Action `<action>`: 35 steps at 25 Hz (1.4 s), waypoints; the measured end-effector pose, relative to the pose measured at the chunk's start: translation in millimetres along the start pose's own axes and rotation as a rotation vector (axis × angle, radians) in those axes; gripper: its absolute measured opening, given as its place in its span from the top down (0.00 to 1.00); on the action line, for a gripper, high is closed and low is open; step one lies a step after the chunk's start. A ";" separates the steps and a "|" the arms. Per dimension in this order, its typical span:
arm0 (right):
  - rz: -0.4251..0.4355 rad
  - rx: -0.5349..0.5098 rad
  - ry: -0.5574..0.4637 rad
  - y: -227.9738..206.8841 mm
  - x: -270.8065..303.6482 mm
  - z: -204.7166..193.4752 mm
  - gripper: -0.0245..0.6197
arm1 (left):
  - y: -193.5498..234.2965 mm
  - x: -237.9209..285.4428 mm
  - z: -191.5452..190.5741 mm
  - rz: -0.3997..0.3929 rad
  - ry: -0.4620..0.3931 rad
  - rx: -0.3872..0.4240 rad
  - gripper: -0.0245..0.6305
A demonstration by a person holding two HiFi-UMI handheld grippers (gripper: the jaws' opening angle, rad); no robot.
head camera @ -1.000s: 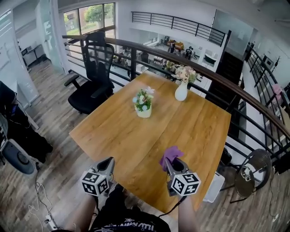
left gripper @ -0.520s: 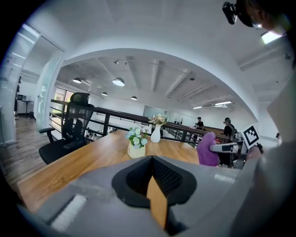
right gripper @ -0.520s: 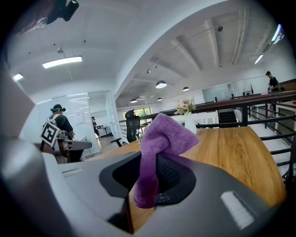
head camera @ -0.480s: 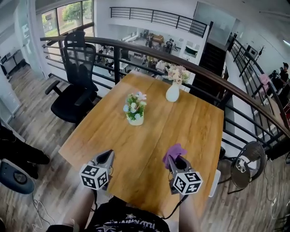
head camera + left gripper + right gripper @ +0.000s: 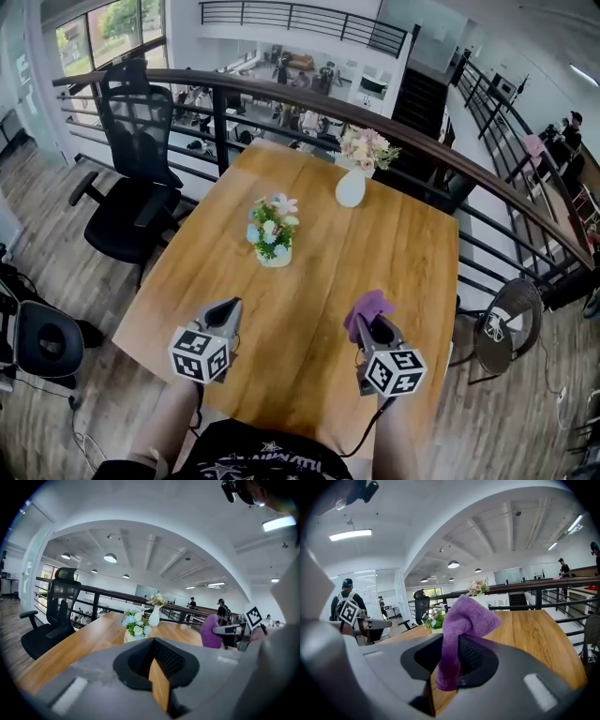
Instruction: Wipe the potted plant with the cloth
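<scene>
Squarely at mid-table, the plant (image 5: 270, 234) is standing upright in its pale pot, blooms pointing at the ceiling and its long axis running vertical, well apart from both tools and not yet being touched. The cloth (image 5: 368, 309) is waiting nearer the person, its purple bulk bunching up and forward past the tips of the right gripper (image 5: 372, 324), whose jaws are clenching its lower end. Held so, the free wad is likely being kept proud of the jaws to meet the leaves first, its length lying along the gripper's line and aiming toward the plant. The left gripper (image 5: 228, 309) is hovering over the near edge, jaws pressed together on nothing, seemingly being kept free to steady the pot. A vase (image 5: 351, 187) is sitting at the far side of the table (image 5: 403, 253), near the rail (image 5: 281, 94).
</scene>
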State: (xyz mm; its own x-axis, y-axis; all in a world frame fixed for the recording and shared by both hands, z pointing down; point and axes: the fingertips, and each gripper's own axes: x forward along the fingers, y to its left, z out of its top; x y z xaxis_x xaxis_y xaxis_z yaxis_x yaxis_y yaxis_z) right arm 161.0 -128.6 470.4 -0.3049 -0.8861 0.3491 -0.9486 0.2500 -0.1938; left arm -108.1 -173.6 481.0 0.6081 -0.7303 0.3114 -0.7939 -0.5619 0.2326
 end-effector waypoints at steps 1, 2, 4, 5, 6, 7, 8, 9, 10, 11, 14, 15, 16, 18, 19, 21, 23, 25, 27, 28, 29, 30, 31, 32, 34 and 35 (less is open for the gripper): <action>-0.005 -0.001 0.001 -1.0 3.9 2.0 0.83 | 1.9 5.6 2.2 -0.008 0.000 0.007 0.96; -0.009 -0.001 0.000 -2.0 7.6 4.2 0.83 | 3.7 10.7 3.9 -0.015 0.000 0.015 0.96; -0.015 -0.002 -0.006 -2.9 14.6 9.8 0.83 | 7.3 19.1 6.7 -0.024 0.000 0.026 0.96; -0.018 -0.004 -0.009 -3.0 18.4 13.3 0.83 | 9.3 22.7 7.8 -0.026 0.000 0.028 0.96; -0.020 -0.006 -0.011 -3.1 22.7 17.2 0.83 | 11.5 26.5 8.7 -0.029 -0.001 0.026 0.96; -0.021 -0.010 -0.014 -3.5 27.5 21.1 0.83 | 13.7 30.6 9.6 -0.031 -0.002 0.021 0.96; -0.022 -0.012 -0.015 -4.4 32.5 24.7 0.83 | 15.4 35.3 10.0 -0.032 -0.004 0.016 0.96; -0.022 -0.013 -0.016 -5.8 37.3 27.5 0.83 | 16.6 40.3 9.6 -0.029 -0.003 0.013 0.96; -0.022 -0.012 -0.015 -7.5 41.6 29.1 0.83 | 17.1 45.3 8.6 -0.025 -0.001 0.013 0.96; -0.020 -0.009 -0.011 -9.2 45.6 29.4 0.83 | 17.2 50.2 6.9 -0.018 0.003 0.014 0.96; -0.008 -0.009 0.015 -10.7 59.9 26.6 0.83 | 16.8 63.6 0.3 -0.010 0.020 0.014 0.96; -0.002 -0.014 0.025 -9.9 65.8 26.3 0.83 | 16.6 68.3 -2.2 -0.016 0.029 0.013 0.88; 0.004 -0.019 0.033 -8.8 71.9 26.6 0.83 | 16.5 73.1 -4.8 -0.023 0.039 0.015 0.79; 0.013 -0.027 0.042 -7.3 83.7 27.9 0.83 | 16.8 82.4 -9.8 -0.032 0.057 0.026 0.70; 0.016 -0.029 0.045 -7.2 89.4 28.3 0.83 | 17.5 87.1 -12.3 -0.033 0.064 0.033 0.64; 0.022 -0.028 0.051 -7.8 99.6 27.3 0.83 | 19.3 96.9 -17.2 -0.029 0.075 0.041 0.53; 0.029 -0.029 0.061 -9.5 108.1 24.8 0.83 | 20.4 107.1 -20.9 -0.018 0.081 0.040 0.44; 0.037 -0.035 0.074 -11.1 116.2 22.1 0.83 | 21.5 117.9 -23.2 -0.002 0.082 0.045 0.38; 0.047 -0.042 0.089 -11.6 124.6 19.4 0.83 | 22.7 129.0 -25.6 0.009 0.088 0.055 0.33; 0.051 -0.046 0.097 -11.7 128.8 17.8 0.83 | 23.3 134.6 -27.3 0.013 0.093 0.059 0.31; 0.055 -0.049 0.104 -12.0 132.9 16.2 0.83 | 24.2 140.3 -29.1 0.018 0.098 0.060 0.30; 0.059 -0.051 0.109 -12.3 136.8 14.7 0.83 | 25.7 146.1 -31.0 0.026 0.105 0.061 0.29; 0.061 -0.052 0.115 -12.8 140.5 13.5 0.83 | 28.0 152.1 -32.9 0.038 0.112 0.061 0.28; 0.063 -0.051 0.119 -13.5 143.7 12.5 0.83 | 30.8 158.4 -34.9 0.055 0.122 0.060 0.27; 0.066 -0.045 0.125 -15.6 149.1 10.6 0.83 | 37.4 171.7 -38.4 0.094 0.139 0.051 0.26; 0.067 -0.041 0.126 -16.8 151.6 9.6 0.83 | 40.6 178.2 -39.5 0.112 0.144 0.042 0.25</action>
State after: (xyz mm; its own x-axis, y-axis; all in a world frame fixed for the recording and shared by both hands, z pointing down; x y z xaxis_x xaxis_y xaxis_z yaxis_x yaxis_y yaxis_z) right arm 131.6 -270.9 517.8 -0.3738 -0.8111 0.4498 -0.9275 0.3256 -0.1836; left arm -32.2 -311.3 582.3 0.5064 -0.7278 0.4626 -0.8538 -0.4982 0.1508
